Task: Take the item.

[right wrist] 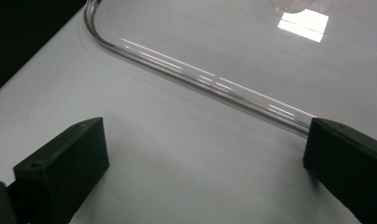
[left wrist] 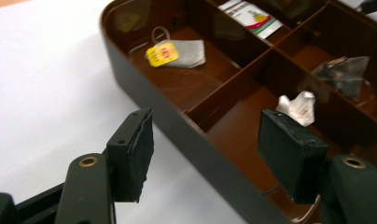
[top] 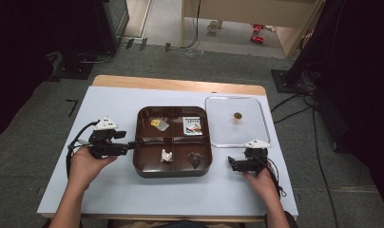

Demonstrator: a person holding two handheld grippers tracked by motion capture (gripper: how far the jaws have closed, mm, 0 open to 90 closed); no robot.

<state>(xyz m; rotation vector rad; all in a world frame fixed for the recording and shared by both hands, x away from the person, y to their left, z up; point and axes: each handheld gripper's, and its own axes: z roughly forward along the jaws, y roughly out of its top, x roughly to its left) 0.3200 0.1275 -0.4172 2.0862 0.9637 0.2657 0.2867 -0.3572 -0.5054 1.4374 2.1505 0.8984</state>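
While the left gripper [left wrist: 205, 154] straddled the near wall of the brown divided tray [top: 141, 166] with its jaws parted and pressing nothing, the right gripper [right wrist: 203, 172] rested on the table, jaws wide apart, just beside the clear lid [right wrist: 252, 51].
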